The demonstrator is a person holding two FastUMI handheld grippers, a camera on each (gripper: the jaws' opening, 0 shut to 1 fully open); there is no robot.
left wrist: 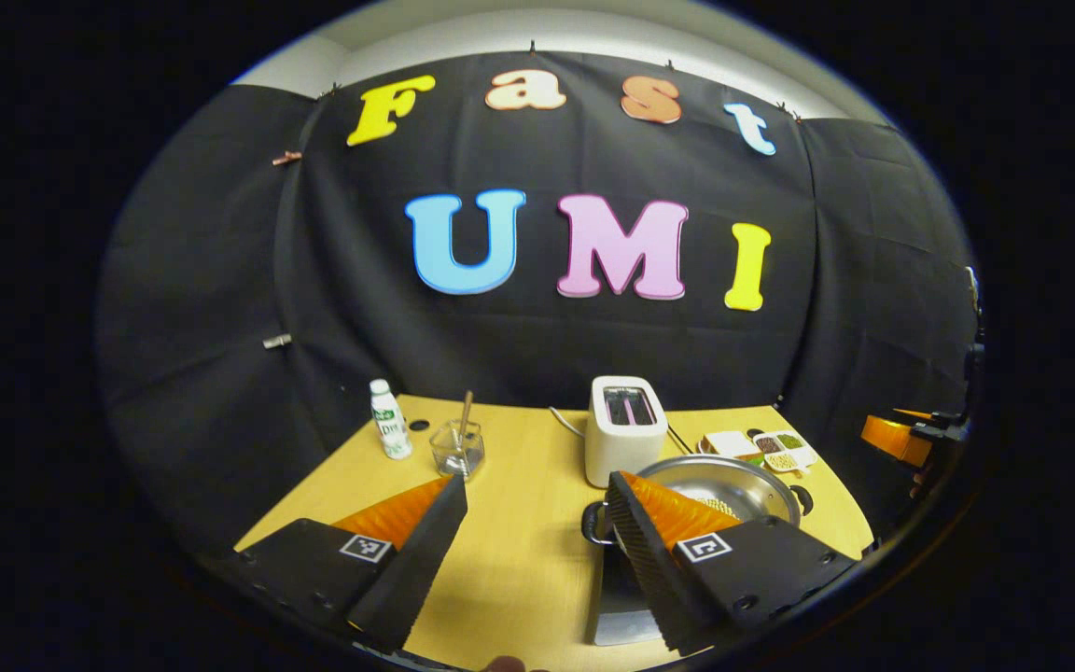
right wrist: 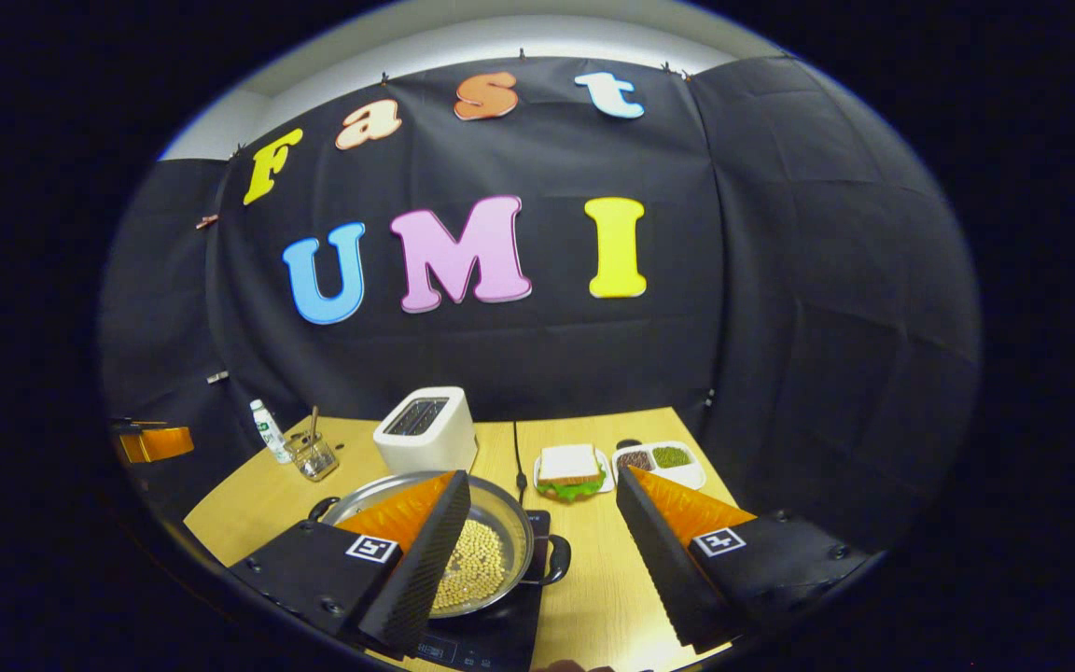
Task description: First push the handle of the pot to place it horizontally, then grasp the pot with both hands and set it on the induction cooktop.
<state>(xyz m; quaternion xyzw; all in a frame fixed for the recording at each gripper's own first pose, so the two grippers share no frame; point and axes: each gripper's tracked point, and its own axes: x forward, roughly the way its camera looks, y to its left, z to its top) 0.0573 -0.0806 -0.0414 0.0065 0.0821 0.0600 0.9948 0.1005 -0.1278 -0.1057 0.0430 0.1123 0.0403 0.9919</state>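
Two grippers are what I am steering, and both have their fingers spread wide with nothing between them. From the left gripper view, going left to right along the wooden table [left wrist: 519,560], I see a small white bottle [left wrist: 390,419], a glass with a stick in it [left wrist: 457,446], a white toaster [left wrist: 626,427] and a tray of compartments [left wrist: 761,446]. My left gripper [left wrist: 537,511] hangs above the table, its right finger overlapping the pot [left wrist: 733,485]. From the right gripper view, the pot [right wrist: 491,532], with pale beans in it, sits on the induction cooktop [right wrist: 500,635], one loop handle [right wrist: 556,560] towards the table's middle. My right gripper [right wrist: 545,509] hovers just right of the pot, with a sandwich on a plate [right wrist: 570,467] beyond.
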